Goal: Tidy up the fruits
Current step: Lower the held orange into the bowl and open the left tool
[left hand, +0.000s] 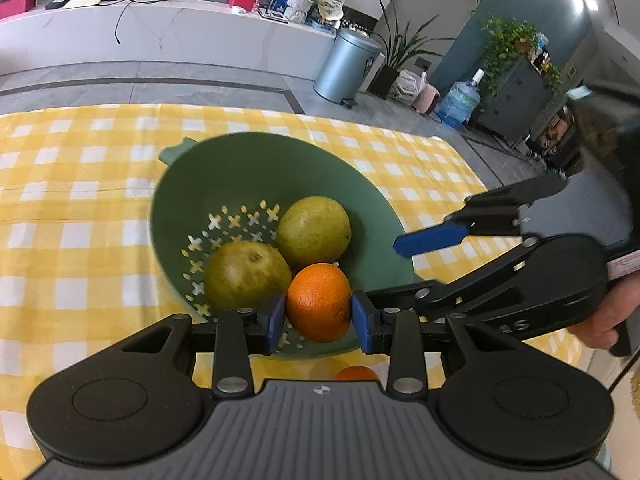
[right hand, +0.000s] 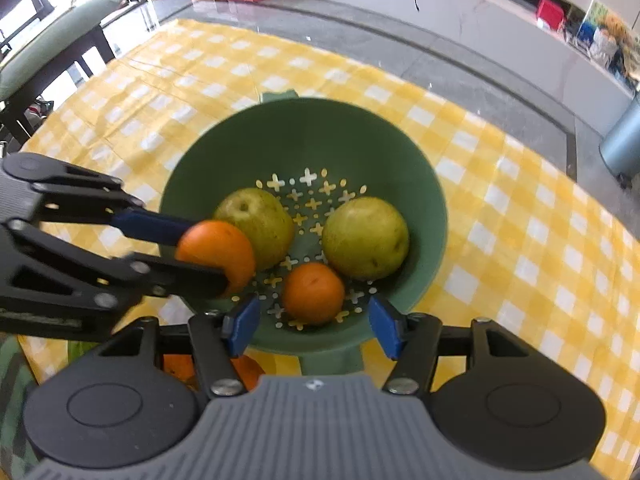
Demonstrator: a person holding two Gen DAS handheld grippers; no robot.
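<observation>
Green colander point(right hand: 420, 208) near my tablecloth's point(right hand: 540, 216) middle holds two pears and an orange point(right hand: 313, 292). My left gripper point(left hand: 319, 316) clenches another orange point(left hand: 319, 306) over it; my right gripper point(right hand: 316, 322) hangs released, empty.

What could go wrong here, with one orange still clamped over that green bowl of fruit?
1. The left hand-held gripper holds its orange above the green colander; dropped from there, it may bounce off the pears or roll out.
2. The right hand-held gripper hangs open over the orange lying in the colander, close to the left one; the two could collide.
3. More oranges lie beside the colander's near rim, where a nudge might send them rolling.
</observation>
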